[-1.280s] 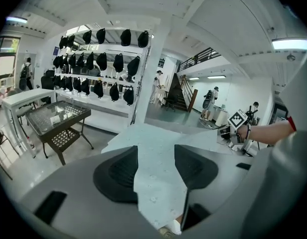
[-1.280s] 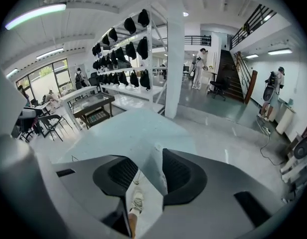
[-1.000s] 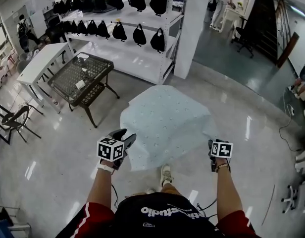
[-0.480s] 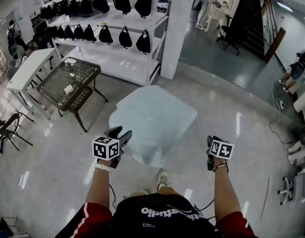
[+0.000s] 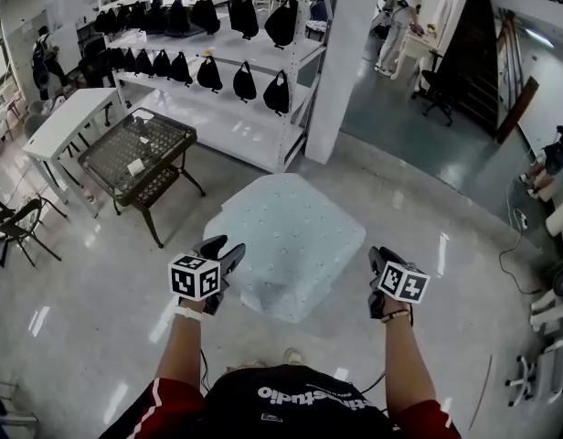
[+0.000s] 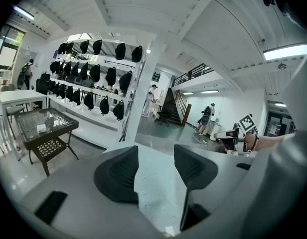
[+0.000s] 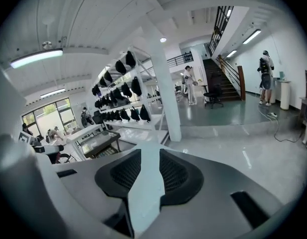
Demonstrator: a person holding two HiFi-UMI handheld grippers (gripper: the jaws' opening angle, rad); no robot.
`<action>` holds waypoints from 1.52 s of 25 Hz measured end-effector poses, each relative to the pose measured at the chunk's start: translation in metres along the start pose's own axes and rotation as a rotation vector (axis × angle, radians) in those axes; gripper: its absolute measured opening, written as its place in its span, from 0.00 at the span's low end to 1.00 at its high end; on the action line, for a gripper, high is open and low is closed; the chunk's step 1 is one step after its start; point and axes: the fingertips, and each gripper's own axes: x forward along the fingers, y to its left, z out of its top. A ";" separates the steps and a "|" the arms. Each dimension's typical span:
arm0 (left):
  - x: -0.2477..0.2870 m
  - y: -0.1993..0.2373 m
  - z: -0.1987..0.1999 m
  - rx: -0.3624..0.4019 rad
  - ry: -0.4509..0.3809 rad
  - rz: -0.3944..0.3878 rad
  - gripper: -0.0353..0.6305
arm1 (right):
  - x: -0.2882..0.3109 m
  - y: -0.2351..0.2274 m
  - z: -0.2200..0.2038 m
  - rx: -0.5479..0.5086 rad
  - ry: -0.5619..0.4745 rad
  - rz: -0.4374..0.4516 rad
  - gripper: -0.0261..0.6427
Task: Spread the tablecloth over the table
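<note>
The pale blue dotted tablecloth [image 5: 286,236] hangs in the air in front of me over the glossy floor, its near edge sagging between my two grippers. My left gripper [image 5: 225,247] holds its left corner; in the left gripper view the cloth [image 6: 156,188] fills the gap between the black pads [image 6: 118,176]. My right gripper [image 5: 377,258] is shut on the right corner, and a fold of the cloth [image 7: 146,193] is pinched between its pads [image 7: 176,176]. The dark mesh-top table [image 5: 140,152] stands to the left, beyond the cloth.
A white shelf rack with black bags [image 5: 236,26] and a white pillar [image 5: 341,62] stand behind the cloth. A white table [image 5: 67,122] and a black chair [image 5: 16,227] are at the far left. People stand in the background, and cables lie on the floor at the right.
Both grippers have risen, the right one more. The cloth has come up off the floor and drawn in, and its near edge now hangs between the grippers.
</note>
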 end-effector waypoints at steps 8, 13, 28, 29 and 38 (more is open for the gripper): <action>-0.004 -0.024 0.043 0.037 -0.038 0.013 0.41 | 0.004 0.061 0.068 0.006 -0.138 0.216 0.24; -0.015 -0.041 0.076 0.038 -0.122 0.040 0.40 | -0.004 0.080 0.100 -0.043 -0.202 0.272 0.23; -0.054 -0.062 0.158 0.119 -0.331 0.153 0.18 | -0.062 0.125 0.165 -0.155 -0.424 0.357 0.14; -0.055 -0.064 0.160 0.109 -0.334 0.152 0.17 | -0.064 0.126 0.165 -0.157 -0.427 0.357 0.13; -0.055 -0.085 0.183 0.074 -0.421 0.098 0.08 | -0.073 0.123 0.171 -0.177 -0.444 0.330 0.08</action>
